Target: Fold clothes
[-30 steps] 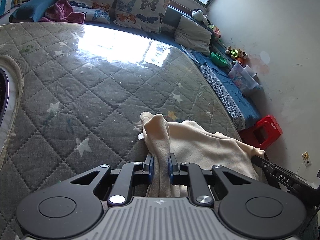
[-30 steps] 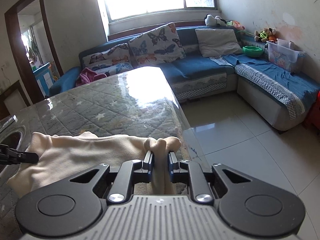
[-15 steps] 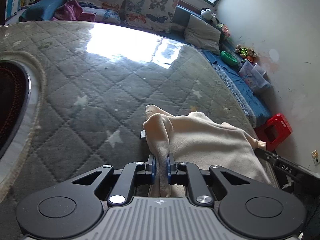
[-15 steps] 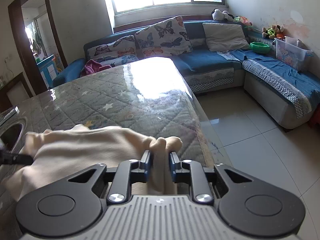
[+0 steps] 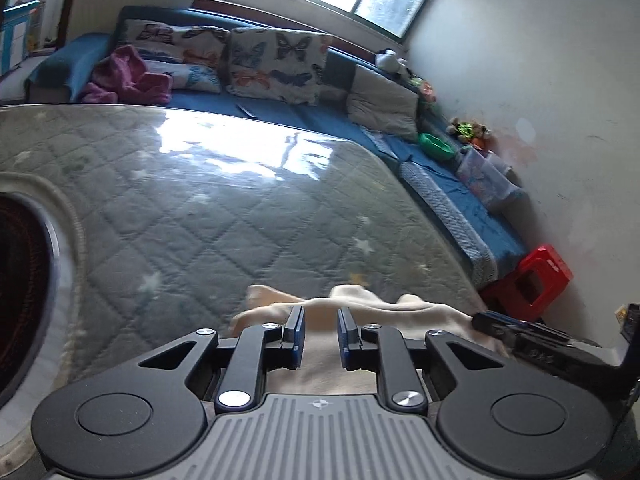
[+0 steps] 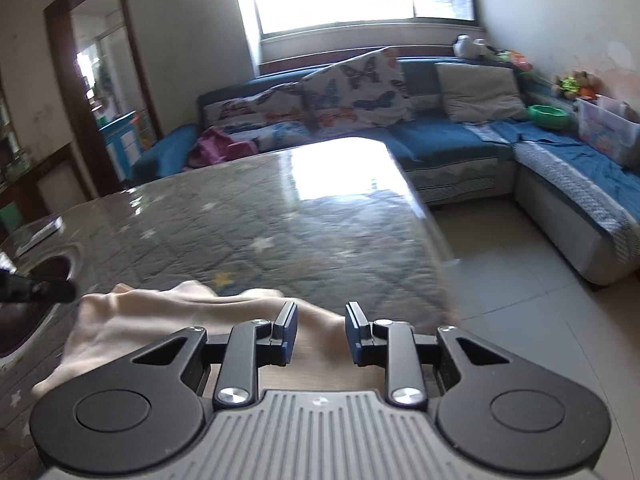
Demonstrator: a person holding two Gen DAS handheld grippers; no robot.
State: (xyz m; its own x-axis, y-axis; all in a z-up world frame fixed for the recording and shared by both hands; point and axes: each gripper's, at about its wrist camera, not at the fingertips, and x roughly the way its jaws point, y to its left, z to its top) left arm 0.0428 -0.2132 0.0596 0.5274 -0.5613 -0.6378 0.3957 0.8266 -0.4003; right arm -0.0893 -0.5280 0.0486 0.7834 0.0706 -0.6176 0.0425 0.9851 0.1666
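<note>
Left wrist view: cloth (image 5: 360, 308) is now released onto table (image 5: 200, 216), both tongs (image 5: 321, 322) (image 6: 321, 320) opened from clamped, so fold judged laid.

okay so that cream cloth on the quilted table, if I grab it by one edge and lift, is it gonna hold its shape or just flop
Probably flop: the cream cloth lies in soft wrinkles and rumpled edges, not a flat stiff sheet. It looks thin and likely light, draping low on the quilted table. With the left gripper and right gripper both open, a one-edge lift would likely let the rest hang and drag.
</note>
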